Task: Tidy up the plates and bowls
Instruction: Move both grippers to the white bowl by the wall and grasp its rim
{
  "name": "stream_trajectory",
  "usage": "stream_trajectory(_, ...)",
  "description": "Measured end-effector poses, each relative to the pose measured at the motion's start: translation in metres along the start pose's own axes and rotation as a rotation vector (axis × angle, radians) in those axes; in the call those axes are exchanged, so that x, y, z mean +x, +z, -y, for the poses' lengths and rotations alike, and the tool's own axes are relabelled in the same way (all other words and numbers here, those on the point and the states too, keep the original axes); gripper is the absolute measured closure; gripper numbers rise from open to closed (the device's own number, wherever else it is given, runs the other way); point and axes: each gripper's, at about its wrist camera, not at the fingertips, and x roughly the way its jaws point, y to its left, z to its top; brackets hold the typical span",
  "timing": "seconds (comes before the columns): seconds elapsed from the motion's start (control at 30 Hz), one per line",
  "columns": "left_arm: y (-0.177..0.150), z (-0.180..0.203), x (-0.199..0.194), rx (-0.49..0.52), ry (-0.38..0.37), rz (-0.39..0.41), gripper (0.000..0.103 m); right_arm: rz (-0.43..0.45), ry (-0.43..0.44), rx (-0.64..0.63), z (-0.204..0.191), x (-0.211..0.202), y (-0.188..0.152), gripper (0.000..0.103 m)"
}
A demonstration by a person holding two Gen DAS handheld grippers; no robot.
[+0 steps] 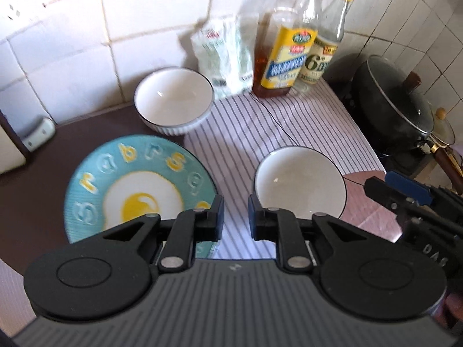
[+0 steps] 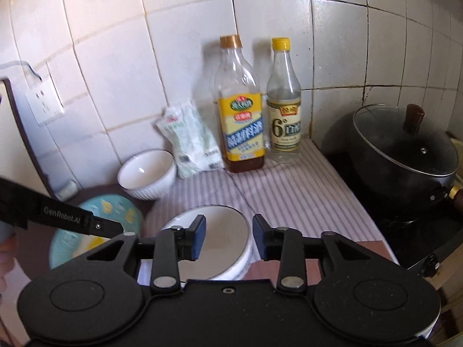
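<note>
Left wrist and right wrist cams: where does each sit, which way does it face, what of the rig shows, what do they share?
Left wrist: on the left gripper, angled steeply down at the egg plate and shallow white bowl; own fingers apart, empty; right gripper at the right edge.
Right wrist: on the right gripper, facing the tiled wall, less steeply; own fingers apart over the shallow white bowl; left gripper enters from the left.
Shared: plate, both bowls, salt bag, two bottles, lidded pot, striped cloth.

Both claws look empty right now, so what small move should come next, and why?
Probably lower the right gripper onto the near bowl's rim. Both grippers are open and empty, and that bowl sits apart from the far bowl, so they are unstacked.
</note>
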Motion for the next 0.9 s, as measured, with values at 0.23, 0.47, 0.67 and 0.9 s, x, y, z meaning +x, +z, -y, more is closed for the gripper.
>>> stream_trajectory(0.23, 0.004, -0.033, -0.033, -0.005, -0.005, 0.100, 0.072, -0.011, 0.114, 0.034, -0.023, -0.007, 0.015, 0.045)
stream_trajectory(0.47, 0.018, -0.068, -0.042, -0.032, 0.035, 0.185, 0.061, -0.019, 0.199, 0.046, -0.054, 0.014, 0.030, 0.038)
stream_trajectory(0.67, 0.040, -0.100, -0.031, -0.066, 0.058, 0.214, 0.043, -0.075, 0.274, 0.147, -0.063, 0.067, 0.052, 0.033)
stream_trajectory(0.9, 0.062, -0.129, 0.011, -0.148, 0.061, 0.222, 0.037, -0.224, 0.305, 0.359, -0.043, 0.145, 0.063, 0.031)
